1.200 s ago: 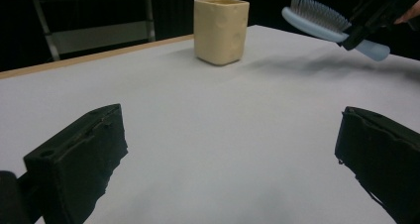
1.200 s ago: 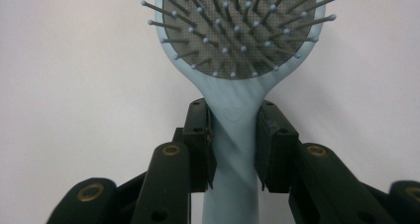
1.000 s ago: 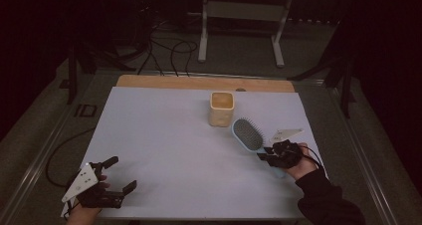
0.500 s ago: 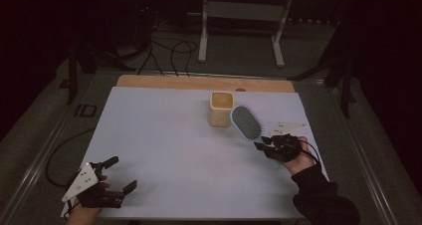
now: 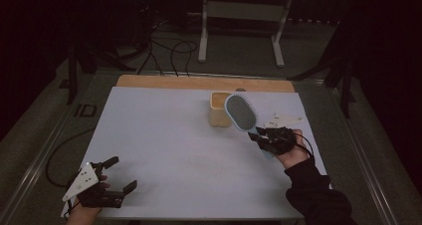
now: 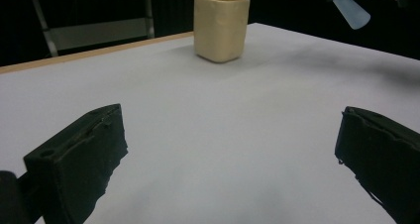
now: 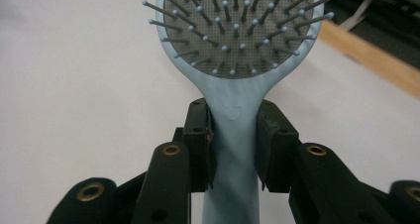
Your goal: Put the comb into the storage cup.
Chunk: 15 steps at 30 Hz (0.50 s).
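A light blue hairbrush (image 5: 241, 112) with a grey bristle pad is lifted above the white table, its head in front of the cream square cup (image 5: 218, 109). My right gripper (image 5: 264, 136) is shut on the brush's handle (image 7: 233, 149), the two black pads pressing its narrow neck from both sides. The bristles face the right gripper's camera. My left gripper (image 5: 118, 174) rests at the table's front left corner, open, with nothing between its jaws. In the left gripper view the cup (image 6: 221, 27) stands far ahead, and the brush's handle end (image 6: 350, 12) shows at top right.
A white sheet (image 5: 169, 150) covers the table, with a wooden strip (image 5: 199, 82) along its far edge. Dark floor, cables (image 5: 164, 51) and a metal stand (image 5: 239, 16) lie beyond the table. A cable (image 5: 54, 155) trails off the left side.
My right gripper has risen with the hairbrush and carried it left, so the brush head now overlaps the cup. The left gripper has stayed still.
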{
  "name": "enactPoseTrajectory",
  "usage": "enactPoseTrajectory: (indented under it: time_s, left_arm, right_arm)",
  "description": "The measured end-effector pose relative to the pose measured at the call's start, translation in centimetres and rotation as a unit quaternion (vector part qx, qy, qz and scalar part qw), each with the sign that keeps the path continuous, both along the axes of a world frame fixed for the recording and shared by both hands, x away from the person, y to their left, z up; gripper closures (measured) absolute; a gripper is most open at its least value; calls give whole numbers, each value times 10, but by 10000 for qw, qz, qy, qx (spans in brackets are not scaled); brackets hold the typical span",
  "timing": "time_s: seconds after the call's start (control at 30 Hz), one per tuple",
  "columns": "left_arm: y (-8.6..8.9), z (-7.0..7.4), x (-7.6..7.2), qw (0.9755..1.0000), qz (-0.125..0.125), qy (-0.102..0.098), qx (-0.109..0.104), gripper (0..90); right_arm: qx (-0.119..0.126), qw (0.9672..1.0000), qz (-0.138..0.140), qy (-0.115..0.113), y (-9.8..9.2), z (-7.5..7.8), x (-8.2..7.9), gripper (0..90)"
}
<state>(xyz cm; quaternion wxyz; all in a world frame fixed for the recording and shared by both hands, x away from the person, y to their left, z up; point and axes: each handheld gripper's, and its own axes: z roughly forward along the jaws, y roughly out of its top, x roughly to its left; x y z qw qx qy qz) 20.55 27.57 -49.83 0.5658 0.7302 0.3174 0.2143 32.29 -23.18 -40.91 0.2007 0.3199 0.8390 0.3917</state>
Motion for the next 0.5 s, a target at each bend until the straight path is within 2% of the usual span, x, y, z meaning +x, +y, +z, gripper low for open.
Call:
enactPoseTrajectory:
  time_s: [0.33,0.37,0.43,0.5]
  left_arm:
    - [0,0,0,10000,-4,-3,-11,0]
    - [0,0,0,10000,-6,-3,-12,0]
    - [0,0,0,10000,-3,-2,-14,0]
    - [0,0,0,10000,-5,-2,-9,0]
  right_arm:
    - [182,9996,-113,-179,1,13,7,703]
    - [227,9993,-147,-257,2,18,11,703]
    - [249,9993,-150,-253,2,20,12,704]
    - [278,9989,-174,-348,3,23,14,703]
